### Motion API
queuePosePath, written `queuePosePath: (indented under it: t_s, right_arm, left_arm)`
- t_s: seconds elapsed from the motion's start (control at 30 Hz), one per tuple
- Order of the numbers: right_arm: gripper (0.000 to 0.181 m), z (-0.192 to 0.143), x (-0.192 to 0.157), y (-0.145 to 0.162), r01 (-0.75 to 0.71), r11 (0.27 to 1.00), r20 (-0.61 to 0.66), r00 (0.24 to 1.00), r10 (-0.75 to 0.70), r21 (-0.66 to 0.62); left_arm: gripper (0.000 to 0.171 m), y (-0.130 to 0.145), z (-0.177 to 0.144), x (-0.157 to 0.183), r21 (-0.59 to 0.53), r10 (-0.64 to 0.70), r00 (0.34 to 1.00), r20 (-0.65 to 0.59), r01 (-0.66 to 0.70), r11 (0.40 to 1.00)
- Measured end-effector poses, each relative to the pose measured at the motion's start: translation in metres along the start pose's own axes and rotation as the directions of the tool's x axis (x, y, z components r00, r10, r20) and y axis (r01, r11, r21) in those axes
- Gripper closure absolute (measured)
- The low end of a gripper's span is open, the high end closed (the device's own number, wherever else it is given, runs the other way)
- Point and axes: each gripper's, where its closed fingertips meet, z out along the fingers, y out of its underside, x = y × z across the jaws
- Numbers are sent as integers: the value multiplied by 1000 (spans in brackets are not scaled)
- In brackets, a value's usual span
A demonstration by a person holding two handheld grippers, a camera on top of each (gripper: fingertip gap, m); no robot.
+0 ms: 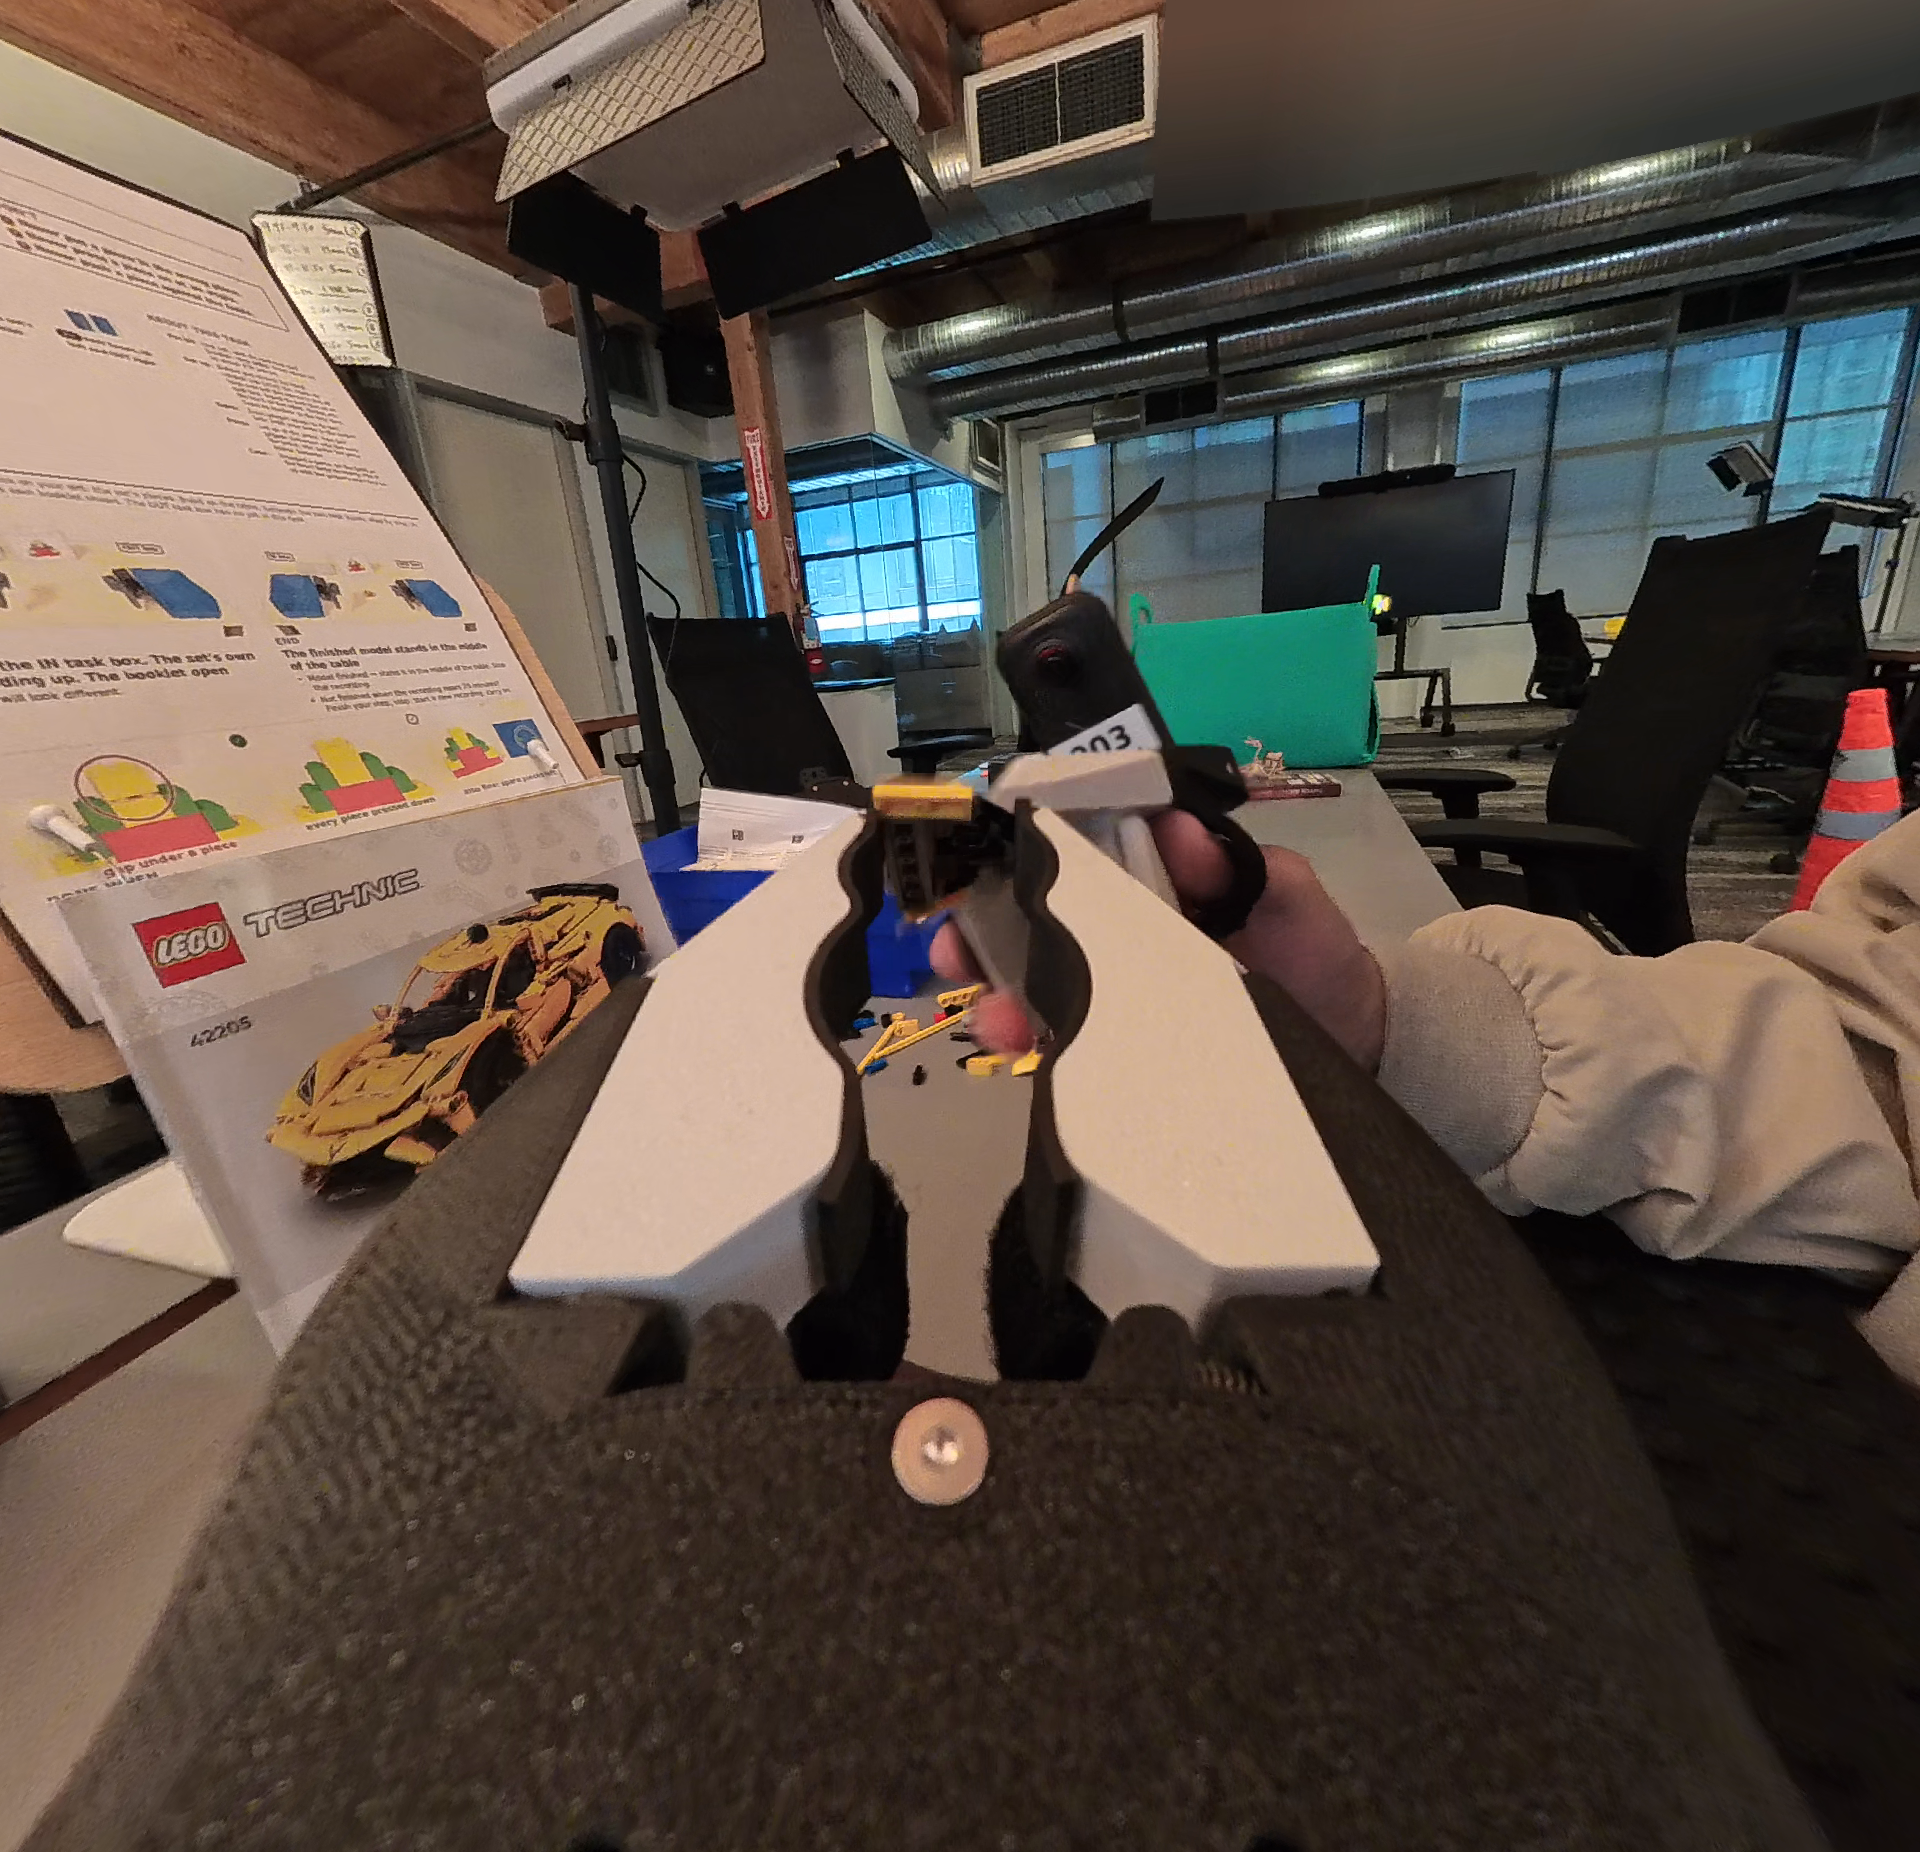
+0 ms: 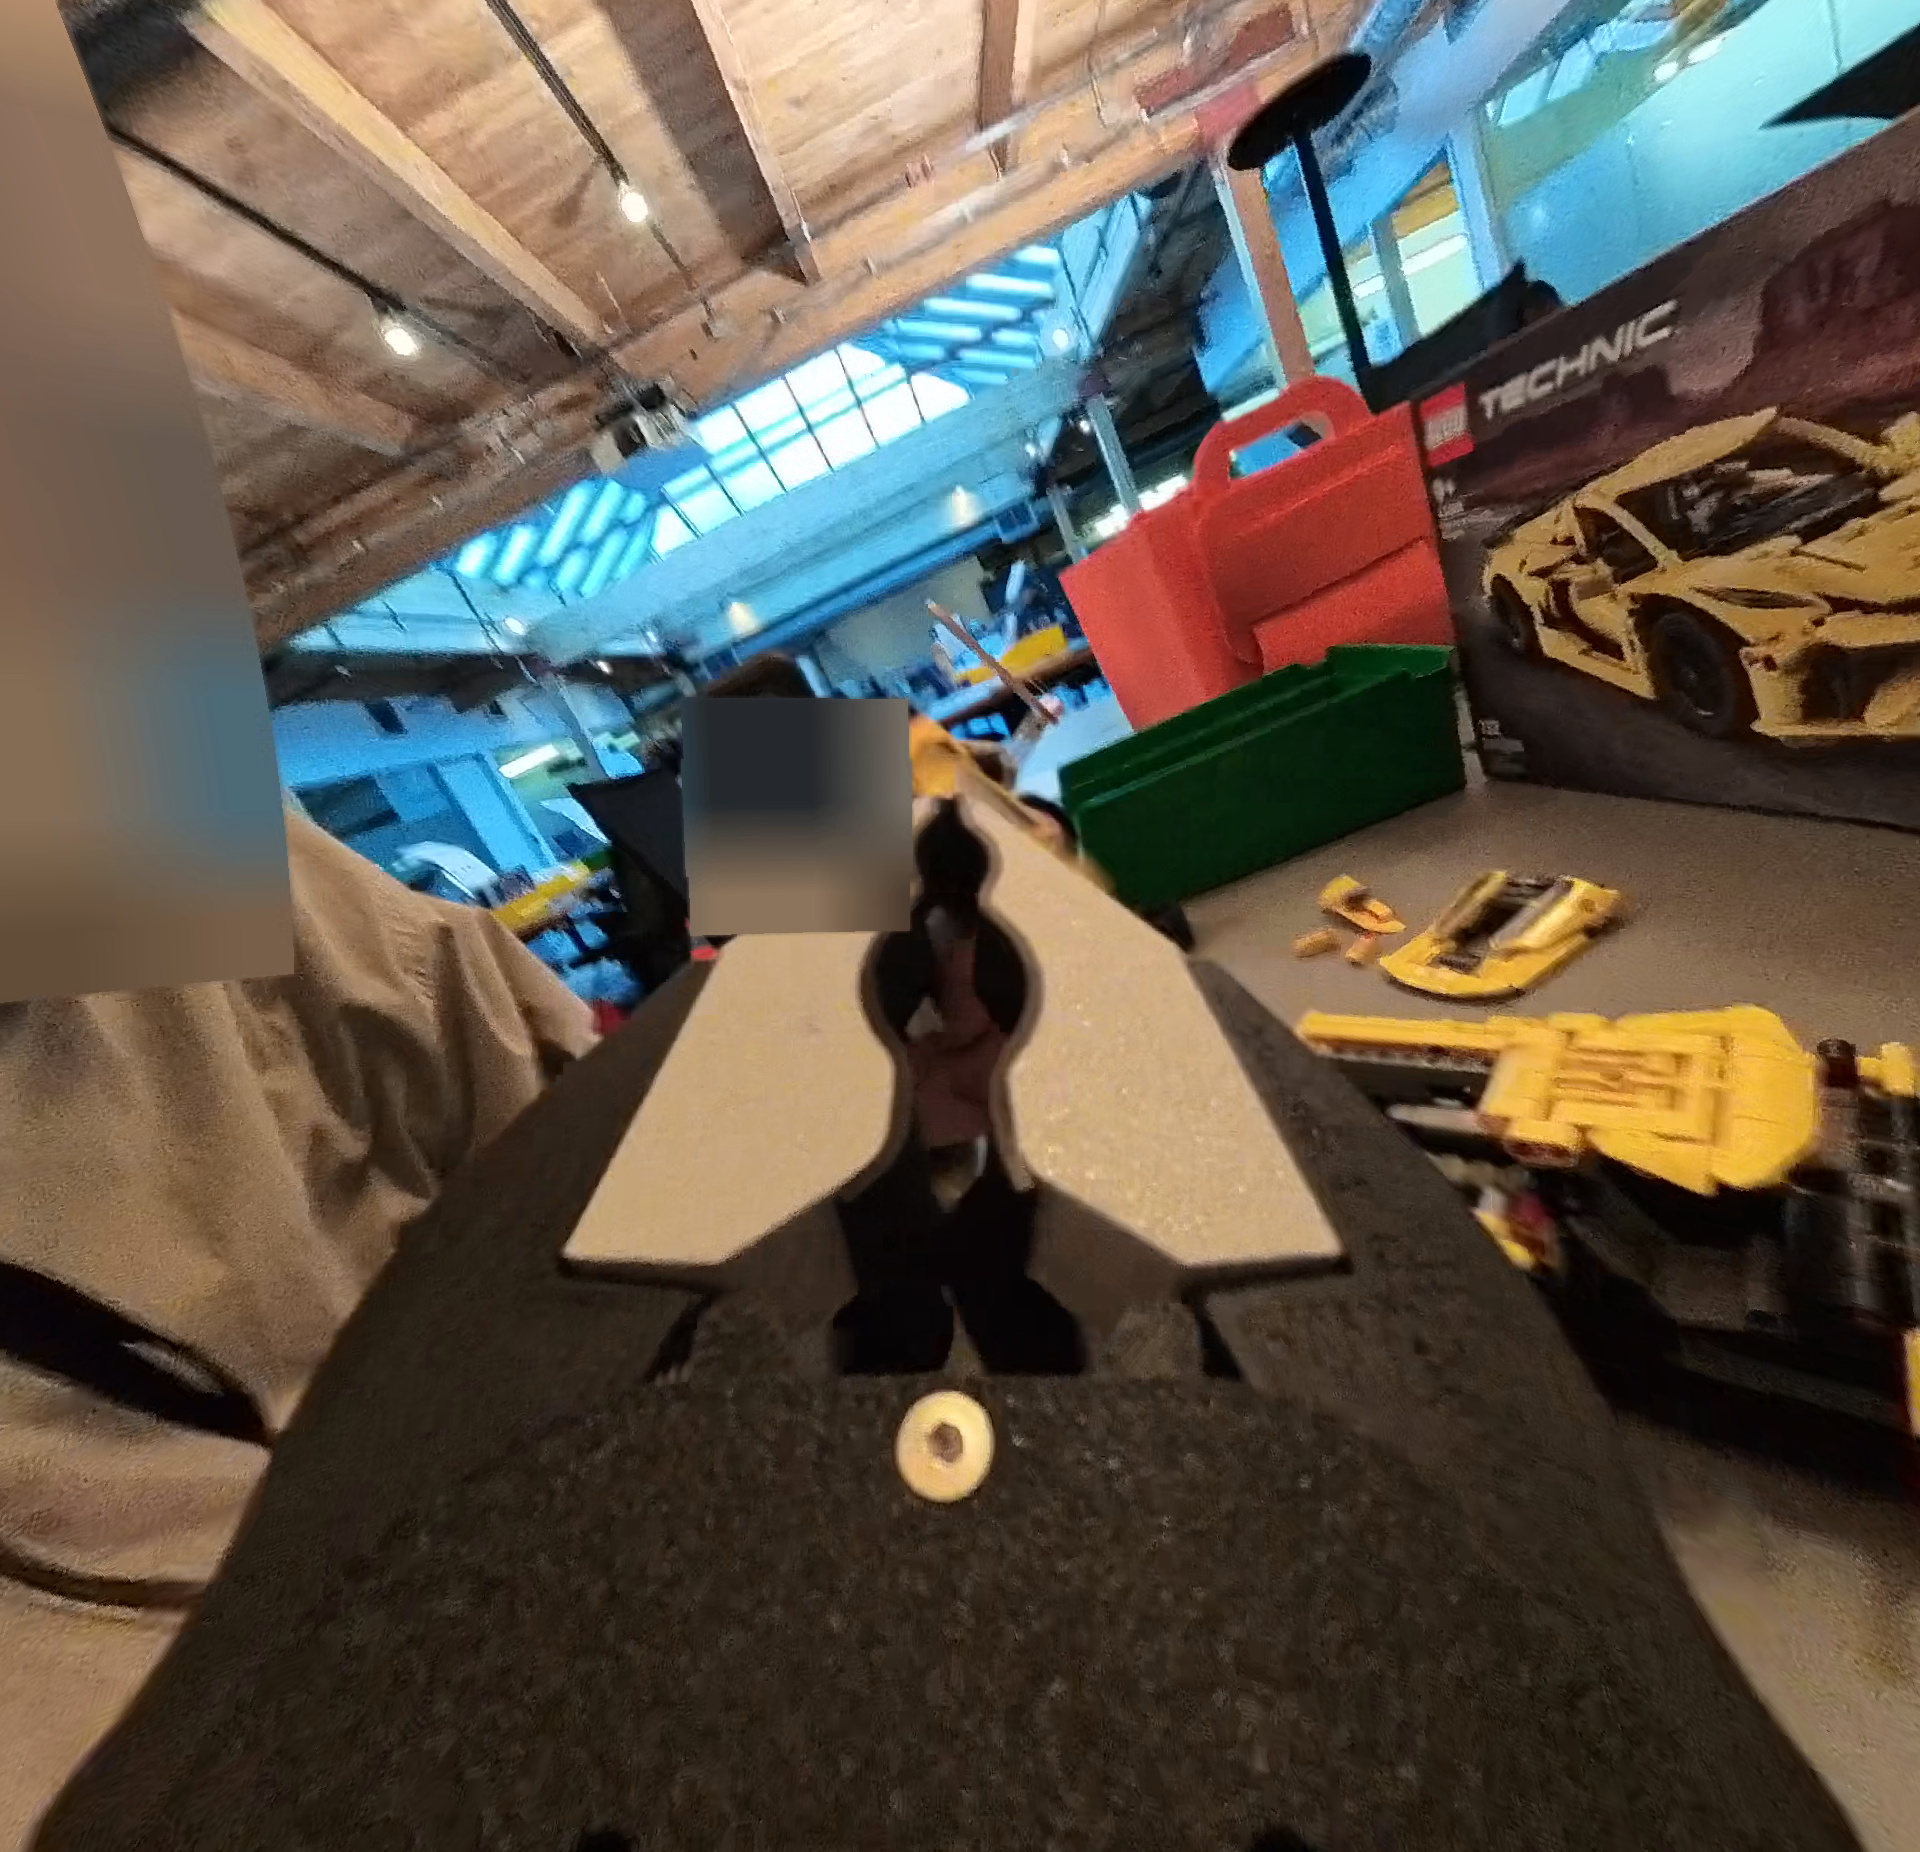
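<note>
Black textured housing fills the foreground of both wrist views. Left gripper [image 1: 940, 846] fingers [image 1: 748, 981] are closed on a small yellow-and-black brick assembly [image 1: 920, 846], held above the grey desk [image 1: 940, 1116]. Right gripper [image 1: 1060, 815], just beside it, touches the same piece; in its own view the right gripper [image 2: 951, 826] fingers [image 2: 1101, 1023] look nearly shut at the tips, though whether they grip it I cannot tell. Loose yellow pieces [image 1: 935, 1039] lie on the desk below, near a blue bin [image 1: 707, 883] and a leaning instruction booklet picturing a yellow car [image 1: 343, 1033]
</note>
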Motion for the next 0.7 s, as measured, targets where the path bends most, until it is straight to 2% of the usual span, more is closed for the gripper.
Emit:
queuePosePath:
  t_s: [0.03, 0.07, 0.13, 0.2, 0.37, 0.47, 0.5, 0.53, 0.57, 0.63, 0.7]
  right_arm:
    - [181, -6, 2, -14, -67, 994, 20, 998, 65, 83]
    - [181, -11, 5, -18, -99, 990, 30, 995, 96, 102]
    - [181, -14, 20, -8, 19, 999, -99, 995, -16, 26]
    - [181, -16, 22, -8, -16, 1000, -103, 995, 18, 22]
    - [181, -35, 44, -9, -3, 1000, -210, 978, -1, -17]
    - [181, -40, 40, -17, -11, 999, -184, 983, 18, 36]
    - [175, -36, 36, -14, 11, 1000, -162, 987, -7, 24]
    - [158, -29, 31, -12, 49, 999, -151, 987, -47, 11]
    - [149, -23, 25, -9, 109, 994, -151, 982, -109, -8]
    - [151, -10, 12, 6, 214, 971, -131, 965, -227, -107]
    - [151, 1, -1, 20, 192, 969, -51, 978, -202, -158]
  left_arm:
    - [148, 5, 0, -4, -22, 20, 999, 24, -20, 1000]
    - [148, 8, 0, -5, -36, 33, 999, 27, -32, 999]
    - [148, 6, 1, -4, -11, -18, 1000, 12, 18, 1000]
    - [148, 8, 2, -2, -22, -18, 1000, 8, 18, 1000]
    - [148, 6, -4, -13, -39, -20, 999, 26, 21, 999]
    - [148, -4, -7, -15, 32, -97, 995, -4, 97, 995]
    - [148, -6, -7, -13, 50, -116, 993, -20, 117, 992]
    - [148, -7, -7, -9, 64, -144, 989, -46, 147, 987]
    - [148, -9, -7, -7, 75, -179, 981, -70, 184, 980]
    - [148, -12, -7, -3, 95, -238, 964, -118, 249, 964]
    - [148, -15, -9, 2, 101, -281, 944, -173, 301, 948]
